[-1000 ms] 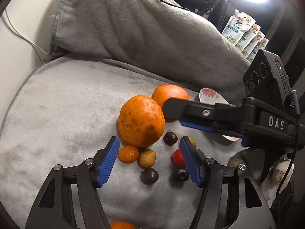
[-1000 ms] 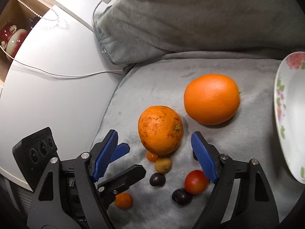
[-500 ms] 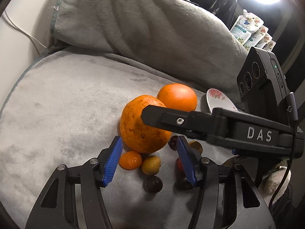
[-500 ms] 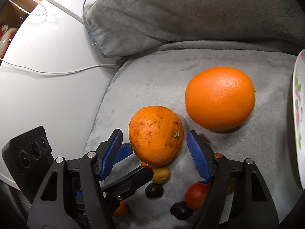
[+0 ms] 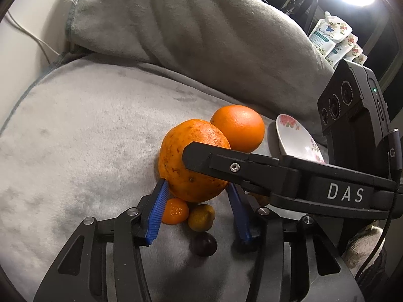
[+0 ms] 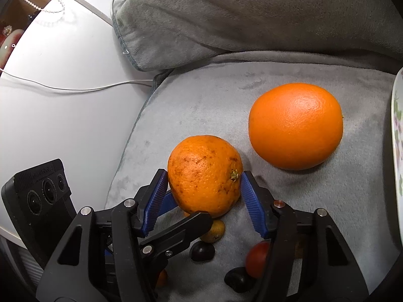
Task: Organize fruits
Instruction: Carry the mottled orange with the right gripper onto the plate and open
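Observation:
A speckled orange (image 6: 205, 175) lies on the grey blanket (image 6: 252, 88). My right gripper (image 6: 203, 175) has its blue pads touching both flanks of that orange, and its jaws are closing. My left gripper (image 5: 197, 186) is also closing. Its tips stand at the orange's near base without pressing on anything, with a tiny orange fruit (image 5: 175, 211) and a yellow-green one (image 5: 201, 217) between its fingers. A smooth larger orange (image 6: 296, 125) sits behind to the right. A dark plum (image 5: 202, 244) and a red tomato (image 6: 257, 259) lie close by.
A flowered plate (image 5: 297, 143) rests right of the oranges. A grey cushion (image 5: 201, 32) rises behind them. The white table (image 6: 63, 125) with a cable lies left of the blanket. Pouches (image 5: 332, 37) stand far right under a bright lamp.
Both grippers have moved forward onto the speckled orange and their jaws have narrowed. The right pads now meet its sides, and the right finger crosses in front of it in the left wrist view.

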Demonstrator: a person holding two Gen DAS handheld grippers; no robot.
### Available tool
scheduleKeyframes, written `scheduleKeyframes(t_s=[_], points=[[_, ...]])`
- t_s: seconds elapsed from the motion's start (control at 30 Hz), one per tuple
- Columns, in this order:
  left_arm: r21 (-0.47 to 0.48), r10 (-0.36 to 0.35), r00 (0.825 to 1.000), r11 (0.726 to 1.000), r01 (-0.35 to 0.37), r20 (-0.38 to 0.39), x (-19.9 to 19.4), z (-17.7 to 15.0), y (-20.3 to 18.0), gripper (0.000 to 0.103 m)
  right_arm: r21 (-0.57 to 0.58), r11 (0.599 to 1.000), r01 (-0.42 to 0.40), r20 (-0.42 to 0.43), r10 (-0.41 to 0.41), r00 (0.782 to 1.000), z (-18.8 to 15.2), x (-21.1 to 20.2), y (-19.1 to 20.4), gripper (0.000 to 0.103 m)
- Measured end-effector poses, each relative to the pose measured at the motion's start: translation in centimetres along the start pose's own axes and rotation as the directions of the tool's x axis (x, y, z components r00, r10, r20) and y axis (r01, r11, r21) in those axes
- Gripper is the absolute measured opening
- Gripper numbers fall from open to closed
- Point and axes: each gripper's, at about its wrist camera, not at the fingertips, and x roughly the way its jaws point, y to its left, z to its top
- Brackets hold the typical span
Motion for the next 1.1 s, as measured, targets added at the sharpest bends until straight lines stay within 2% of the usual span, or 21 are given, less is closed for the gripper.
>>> scheduleKeyframes(t_s=[0.33,0.6,1.1], points=[[0.035,0.001,1.0,0.999,-0.002,0.029,-1.0,-0.4,-2.0,0.047,-0.029,0.999,0.019,0.039,-0.018,0.999,-0.9,-2.2,0.5,0.062],[0.082,-0.036,0.998,0.996,0.031,0.058,-1.4,-0.4,-5.4,0.047,-0.048,0.997,0.055,0.106,-0.05,0.993,-1.9,-6.5,0.1,0.062],[0.173,-0.143,0.989,0.975,0.136,0.025,0.7,-0.9,-12.1,0.047,0.018,0.99,0.143,0.202,-0.144,0.969,-2.9,-14.4,-5.1,0.062]])
